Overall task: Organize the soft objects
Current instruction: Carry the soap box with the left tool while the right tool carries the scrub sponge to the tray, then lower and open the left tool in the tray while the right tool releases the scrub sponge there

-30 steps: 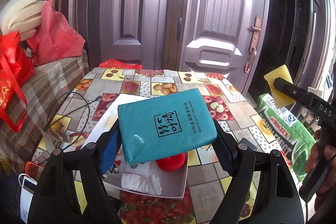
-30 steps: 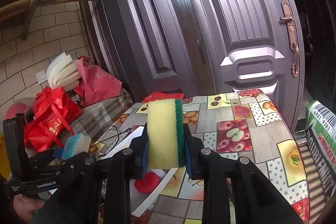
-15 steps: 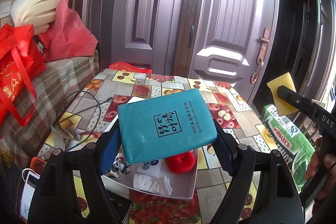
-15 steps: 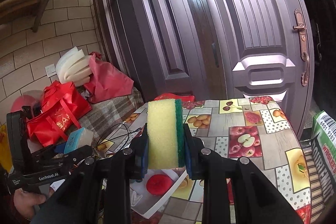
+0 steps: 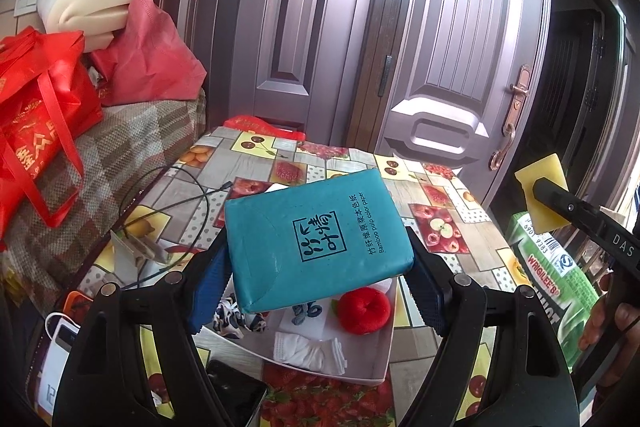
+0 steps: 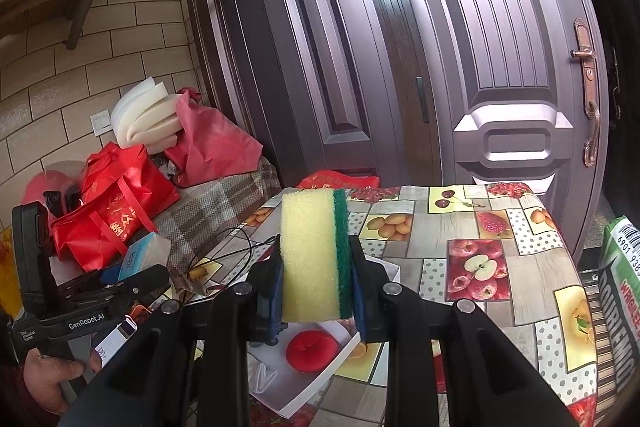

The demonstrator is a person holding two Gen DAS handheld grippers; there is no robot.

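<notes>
Soft daylight, seemingly from the right, lights both sharp views; fisheye bending and dark vignetting mark the edges.

Left gripper [image 5: 316, 271]: matte black plastic frame, two broad angled fingers, each faced with a ribbed blue pad [image 5: 208, 287]. Round silver screw heads at the finger joints, two to a side. Seen also from the right wrist camera at 9 o'clock [image 6: 132, 277]: black body printed "GenRobot.AI" in white, gripped by a bare-skinned hand [image 6: 44, 383].

Right gripper [image 6: 316, 267]: same black frame, blue pads, silver screws in a row across the joints. From the left wrist camera at 3 o'clock [image 5: 560, 199]: slim black finger lettered "DAS" in white, bare fingers [image 5: 608, 315] wrapped on the handle below.
</notes>
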